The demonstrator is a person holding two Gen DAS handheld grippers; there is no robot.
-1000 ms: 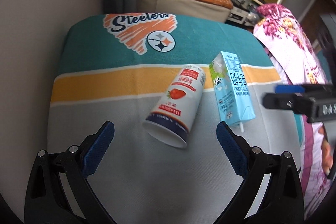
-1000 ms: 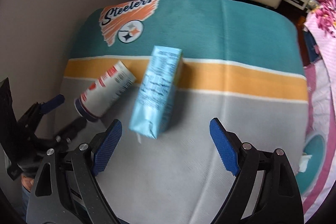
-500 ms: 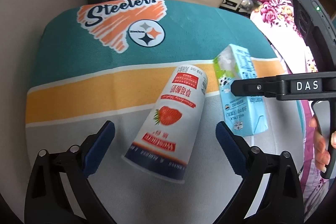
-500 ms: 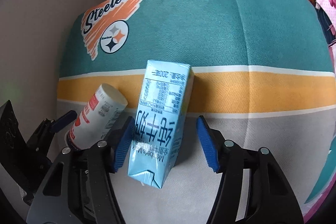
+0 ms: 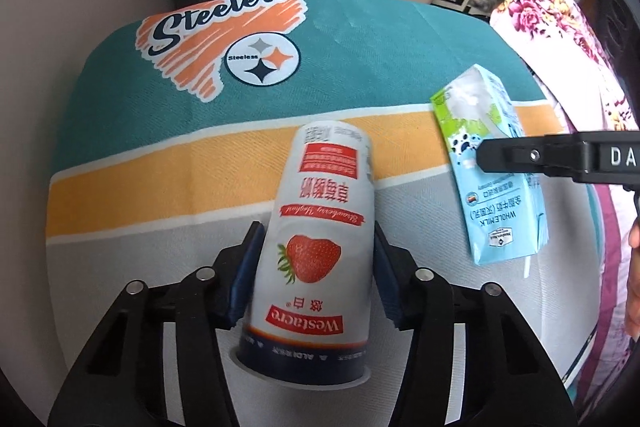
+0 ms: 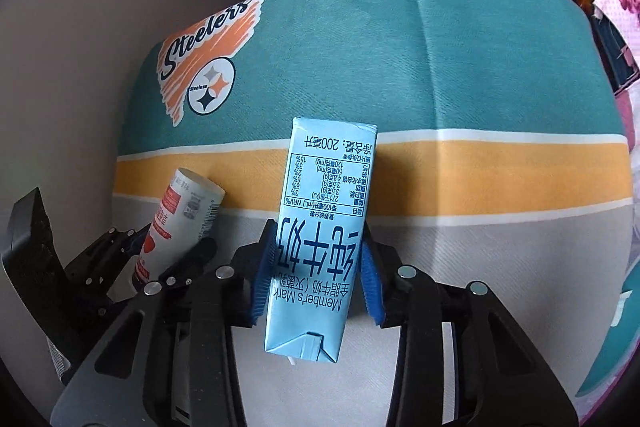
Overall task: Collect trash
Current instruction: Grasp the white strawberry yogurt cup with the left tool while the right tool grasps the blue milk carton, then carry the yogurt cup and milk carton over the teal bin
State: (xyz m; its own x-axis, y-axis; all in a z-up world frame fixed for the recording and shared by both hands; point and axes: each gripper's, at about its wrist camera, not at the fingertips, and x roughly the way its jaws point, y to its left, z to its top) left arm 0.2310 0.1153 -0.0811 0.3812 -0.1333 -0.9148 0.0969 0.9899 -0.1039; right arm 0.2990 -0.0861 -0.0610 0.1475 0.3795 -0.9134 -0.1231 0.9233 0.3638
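Blue-padded left gripper (image 5: 314,269) clamping yogurt cup (image 5: 316,251), right gripper (image 6: 316,273) clamping milk carton (image 6: 320,235)

White strawberry-print yogurt cup (image 5: 316,251), pale blue milk carton (image 6: 320,239), teal-orange-grey striped Steelers cloth (image 5: 132,155)

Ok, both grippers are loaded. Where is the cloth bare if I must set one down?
Bare: the teal band right of the logo, and the grey strip right of the milk carton. Crowded: between carton and yogurt cup, where the grippers sit.
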